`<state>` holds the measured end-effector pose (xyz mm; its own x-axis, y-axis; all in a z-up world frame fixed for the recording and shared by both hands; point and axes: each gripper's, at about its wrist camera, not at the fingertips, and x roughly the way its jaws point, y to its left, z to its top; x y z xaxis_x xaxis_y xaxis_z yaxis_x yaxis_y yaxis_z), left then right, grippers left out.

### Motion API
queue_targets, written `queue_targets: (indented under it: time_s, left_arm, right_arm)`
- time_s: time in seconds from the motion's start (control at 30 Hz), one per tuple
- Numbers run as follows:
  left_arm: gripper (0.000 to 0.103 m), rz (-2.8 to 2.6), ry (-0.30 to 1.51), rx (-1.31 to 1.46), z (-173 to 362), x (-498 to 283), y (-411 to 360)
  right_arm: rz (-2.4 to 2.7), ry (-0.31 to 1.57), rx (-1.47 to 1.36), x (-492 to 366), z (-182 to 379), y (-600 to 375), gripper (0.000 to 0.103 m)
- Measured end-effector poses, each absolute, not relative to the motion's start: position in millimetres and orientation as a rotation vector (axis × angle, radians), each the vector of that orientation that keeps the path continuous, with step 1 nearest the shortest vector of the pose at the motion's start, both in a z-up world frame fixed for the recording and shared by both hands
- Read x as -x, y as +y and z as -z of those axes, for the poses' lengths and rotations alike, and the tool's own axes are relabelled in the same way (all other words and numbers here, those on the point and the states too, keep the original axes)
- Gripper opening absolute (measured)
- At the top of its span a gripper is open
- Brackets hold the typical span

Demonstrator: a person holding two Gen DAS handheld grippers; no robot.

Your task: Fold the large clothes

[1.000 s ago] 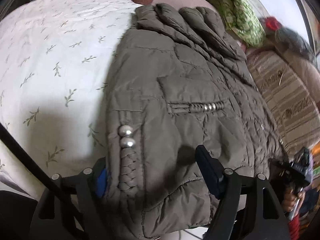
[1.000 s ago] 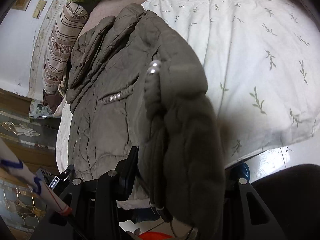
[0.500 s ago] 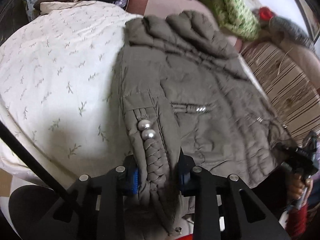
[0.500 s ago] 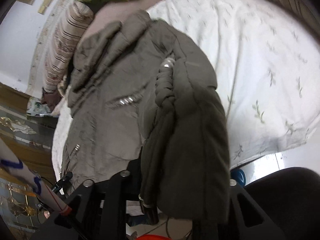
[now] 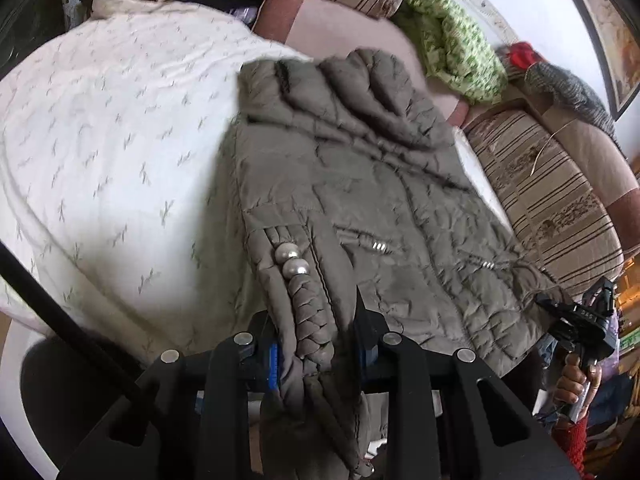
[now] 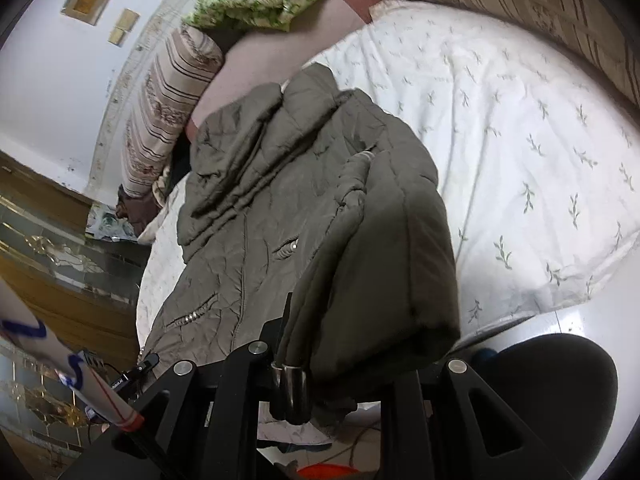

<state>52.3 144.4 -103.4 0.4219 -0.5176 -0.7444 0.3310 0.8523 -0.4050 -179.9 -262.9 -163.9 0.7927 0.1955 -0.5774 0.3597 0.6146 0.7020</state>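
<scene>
Both grippers have a bite on the olive quilted jacket (image 5: 360,184), which is spread across the white leaf-print bedding (image 5: 100,152), its hood end lying toward the striped cushions (image 5: 552,208) at the far side. The left gripper (image 5: 316,356) has just closed its jaws, and they now pinch the near hem right at the braided trim (image 5: 308,320), the two pearl beads (image 5: 292,260) sitting just above the pads. That edge is pulled up off the bedding into a ridge.

Over in the right wrist view, the right gripper (image 6: 320,344) has likewise just closed, and it clamps a thick fold of the same jacket (image 6: 280,200); the cloth drapes forward over the jaws and hides the fingertips. A dark metal cord end (image 6: 290,392) hangs below the grip. The rest of the jacket runs away from the gripper over the bedding (image 6: 520,140).

At the right edge of the left wrist view, a hand (image 5: 576,380) grips the other tool's handle. A green patterned cloth (image 5: 456,52) lies bunched beyond the jacket, near the wall.
</scene>
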Motion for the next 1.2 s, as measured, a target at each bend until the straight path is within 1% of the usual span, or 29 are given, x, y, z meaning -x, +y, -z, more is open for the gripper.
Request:
queue_targets:
  time_s: [0.1,0.23,0.37,0.47,0.6,0.83,1.07,1.13,1.17,1.2]
  left_arm:
    - [0.026,0.542,0.948,0.235,76,-61,143]
    - [0.026,0.542,0.898,0.270,40,-94,133]
    - [0.026,0.497,0.840,0.236,11,-134,113]
    - [0.026,0.448,0.842,0.244,-2,-174,95]
    - [0.027,0.371,0.868,0.252,-2,-236,72]
    - [0.028,0.245,0.970,0.276,30,-328,47]
    - [0.030,0.178,1.069,0.314,79,-386,37]
    - [0.033,0.192,1.089,0.379,84,-393,43]
    - [0.034,0.221,1.092,0.463,84,-395,52]
    - [0.041,0.253,1.088,0.525,83,-393,59]
  right_arm:
    - [0.083,0.646,-0.906,169,144,-264,0.020]
    - [0.062,0.596,-0.850,143,103,-271,0.020]
    - [0.085,0.552,-0.784,103,62,-284,0.020]
    - [0.105,0.519,-0.753,72,37,-299,0.020]
    - [0.169,0.504,-0.704,24,15,-319,0.020]
    - [0.281,0.568,-0.666,-75,13,-357,0.020]
    - [0.385,0.689,-0.681,-160,60,-386,0.022]
    - [0.401,0.714,-0.701,-173,71,-392,0.024]
    - [0.405,0.715,-0.724,-177,75,-396,0.026]
    - [0.402,0.703,-0.757,-178,76,-399,0.030]
